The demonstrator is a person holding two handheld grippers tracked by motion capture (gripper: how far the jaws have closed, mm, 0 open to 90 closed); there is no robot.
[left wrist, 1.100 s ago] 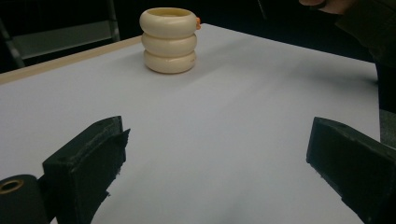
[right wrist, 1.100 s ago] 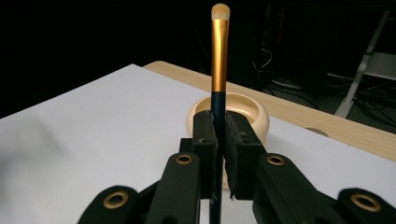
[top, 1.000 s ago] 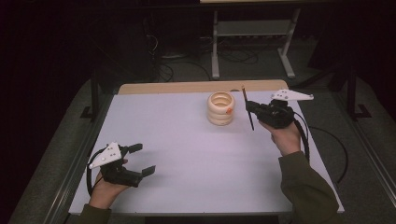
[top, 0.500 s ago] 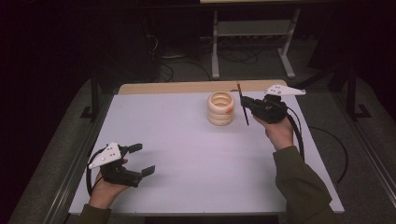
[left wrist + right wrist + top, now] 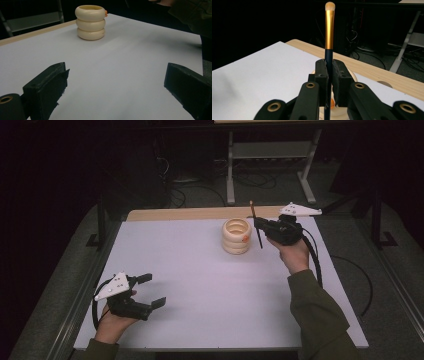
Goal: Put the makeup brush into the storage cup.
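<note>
- The left hand-held gripper (image 5: pixel 148 290) rests low at the near left corner of the worktop (image 5: pixel 200 285), held in the person's left hand (image 5: pixel 114 325).
- Its jaws stand wide apart with nothing between them; in the left gripper view they frame bare white worktop.
- A grey plate (image 5: pixel 111 286) sits on top of this gripper, and a black cable loops from it near the worktop's left edge.
- The holder (image 5: pixel 236 235), a cream cup shaped like three stacked rings, stands upright at the far middle of the worktop, well apart from the left gripper.
- A small orange spot (image 5: pixel 245 239) shows on the holder's right side.
- The brush (image 5: pixel 255 224) is just right of the holder, tilted a little, its pale tip up and its dark handle down.
- In the right gripper view the brush has a gold ferrule (image 5: pixel 328 30) above a dark handle, and the holder lies close behind and below the jaws.
- The right hand-held gripper (image 5: pixel 261 225) is clamped on the brush handle, held above the far right of the worktop by the right hand (image 5: pixel 294 255).
- A green sleeve (image 5: pixel 317 315) runs back from that hand to the near edge.
</note>
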